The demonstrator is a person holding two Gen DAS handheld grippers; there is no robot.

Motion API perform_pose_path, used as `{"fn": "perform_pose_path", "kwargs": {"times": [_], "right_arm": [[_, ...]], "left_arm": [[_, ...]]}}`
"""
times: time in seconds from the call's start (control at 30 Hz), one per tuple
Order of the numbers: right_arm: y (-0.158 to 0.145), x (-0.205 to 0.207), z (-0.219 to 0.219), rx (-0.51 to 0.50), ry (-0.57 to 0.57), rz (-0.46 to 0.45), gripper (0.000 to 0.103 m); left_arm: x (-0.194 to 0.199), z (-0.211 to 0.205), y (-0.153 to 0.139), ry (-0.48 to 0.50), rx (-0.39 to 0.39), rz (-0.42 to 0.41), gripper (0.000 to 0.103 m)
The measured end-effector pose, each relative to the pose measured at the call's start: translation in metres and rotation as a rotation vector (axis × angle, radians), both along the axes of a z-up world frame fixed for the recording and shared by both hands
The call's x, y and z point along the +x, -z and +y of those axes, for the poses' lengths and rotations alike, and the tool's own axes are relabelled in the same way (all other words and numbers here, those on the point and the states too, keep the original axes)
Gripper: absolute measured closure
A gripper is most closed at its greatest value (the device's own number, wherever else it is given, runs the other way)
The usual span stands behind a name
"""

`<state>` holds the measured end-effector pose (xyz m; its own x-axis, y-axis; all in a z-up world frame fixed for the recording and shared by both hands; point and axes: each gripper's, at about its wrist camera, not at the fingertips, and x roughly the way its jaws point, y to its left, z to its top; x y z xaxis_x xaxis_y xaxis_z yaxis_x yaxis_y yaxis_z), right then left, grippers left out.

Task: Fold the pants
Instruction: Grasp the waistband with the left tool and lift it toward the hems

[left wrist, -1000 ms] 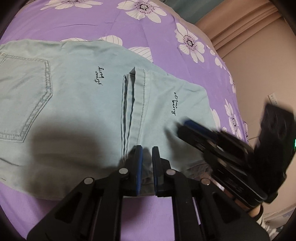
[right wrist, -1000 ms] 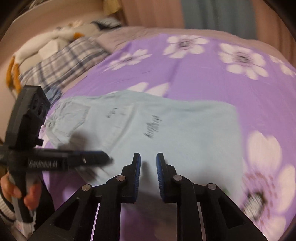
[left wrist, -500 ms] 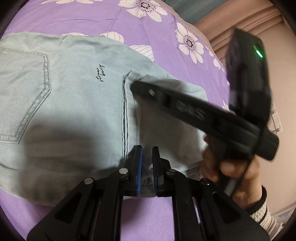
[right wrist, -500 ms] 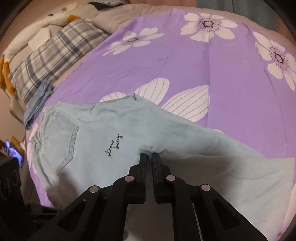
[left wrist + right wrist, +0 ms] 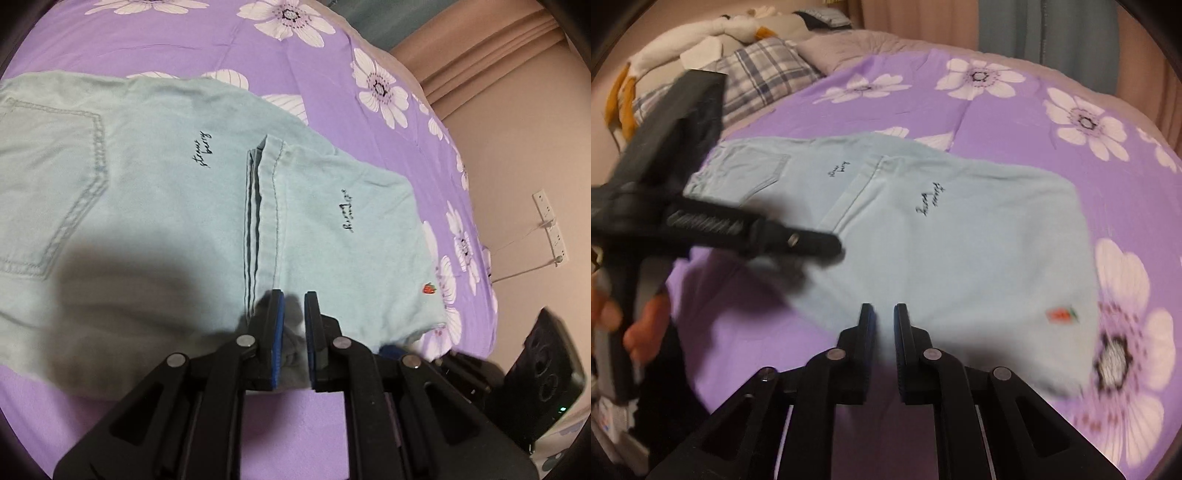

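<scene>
Light blue pants lie folded on the purple flowered bedspread, leg ends laid back over the seat, hem running down the middle. My left gripper sits over the near edge of the pants, jaws slightly apart with cloth showing between them. In the right wrist view the pants lie ahead, a small strawberry mark near their right corner. My right gripper hovers at their near edge, jaws slightly apart and empty. The left gripper shows blurred at left.
Plaid pillows and a plush toy lie at the head of the bed. A wall with a power strip stands to the right. The right gripper body shows low right in the left wrist view.
The right gripper has pulled back from over the pants to their near edge and its jaws have parted a little. The left gripper's jaws have also opened slightly.
</scene>
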<state>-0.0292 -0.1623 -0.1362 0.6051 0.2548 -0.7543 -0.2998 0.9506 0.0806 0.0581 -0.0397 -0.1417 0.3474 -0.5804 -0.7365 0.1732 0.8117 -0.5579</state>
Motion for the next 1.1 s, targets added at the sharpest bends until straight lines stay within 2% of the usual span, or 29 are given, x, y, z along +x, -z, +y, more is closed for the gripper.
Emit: {"fn": "perform_pose_path", "kwargs": {"times": [0.03, 0.1, 0.23, 0.43, 0.53, 0.63, 0.93, 1.1], "right_arm": [[-0.001, -0.002, -0.003, 0.029, 0.001, 0.033, 0.088], [-0.004, -0.007, -0.006, 0.049, 0.006, 0.042, 0.088], [-0.013, -0.019, -0.008, 0.091, 0.011, 0.003, 0.088], [-0.021, -0.012, 0.005, 0.182, -0.017, -0.031, 0.088], [-0.023, -0.008, 0.017, 0.188, -0.049, -0.034, 0.088], [-0.022, 0.000, 0.029, 0.181, -0.078, -0.025, 0.088], [-0.019, 0.008, 0.041, 0.154, -0.109, -0.005, 0.088], [-0.019, 0.025, 0.042, 0.186, -0.099, 0.021, 0.088]], "left_arm": [[-0.005, 0.006, -0.006, -0.007, -0.004, -0.014, 0.068], [-0.017, 0.019, -0.019, -0.026, -0.006, -0.048, 0.044], [-0.042, 0.065, -0.033, -0.107, -0.025, -0.084, 0.043], [-0.075, 0.162, -0.017, -0.381, -0.120, -0.023, 0.044], [-0.080, 0.189, -0.005, -0.477, -0.182, 0.015, 0.045], [-0.076, 0.205, 0.003, -0.529, -0.248, 0.037, 0.045], [-0.057, 0.229, 0.012, -0.622, -0.313, -0.019, 0.044], [-0.033, 0.237, 0.007, -0.641, -0.280, -0.050, 0.044]]}}
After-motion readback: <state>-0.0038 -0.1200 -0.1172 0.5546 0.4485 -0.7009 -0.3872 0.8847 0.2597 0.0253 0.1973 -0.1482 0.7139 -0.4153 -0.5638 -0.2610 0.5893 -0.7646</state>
